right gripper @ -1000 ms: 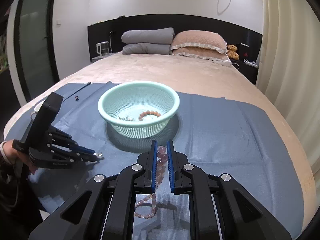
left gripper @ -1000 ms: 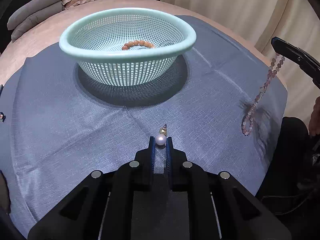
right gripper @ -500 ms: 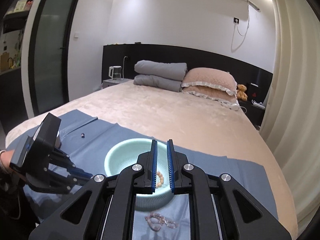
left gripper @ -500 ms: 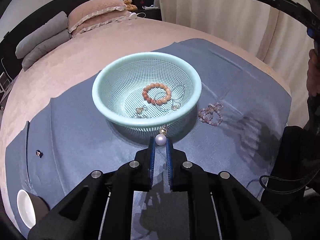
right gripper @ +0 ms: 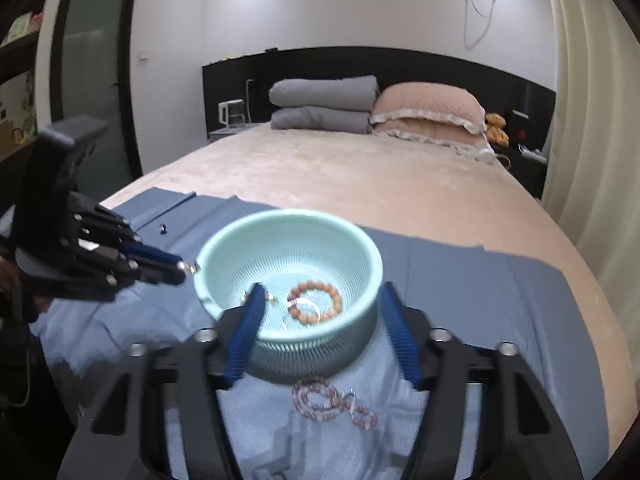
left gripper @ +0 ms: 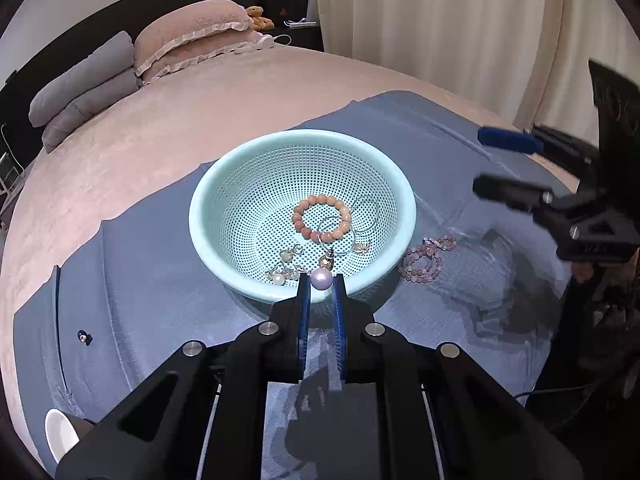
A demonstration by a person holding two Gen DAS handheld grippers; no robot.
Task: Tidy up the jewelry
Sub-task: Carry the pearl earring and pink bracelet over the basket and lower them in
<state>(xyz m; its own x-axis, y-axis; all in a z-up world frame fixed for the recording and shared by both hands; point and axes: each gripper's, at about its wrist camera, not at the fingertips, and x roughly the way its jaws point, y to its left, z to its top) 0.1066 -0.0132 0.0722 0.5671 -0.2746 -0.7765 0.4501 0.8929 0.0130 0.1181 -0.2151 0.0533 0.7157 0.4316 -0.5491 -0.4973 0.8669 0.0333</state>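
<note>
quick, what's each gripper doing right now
Left gripper: shut on the pearl earring.
Right gripper: jaws opening, nothing between them.

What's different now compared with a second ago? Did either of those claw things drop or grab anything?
The right gripper let go of the pink bead bracelet, which missed the basket and lies on the blue cloth beside it; its jaws are opening, empty. The left gripper rose toward the basket, still shut on the pearl earring. The basket's contents stayed put.
</note>
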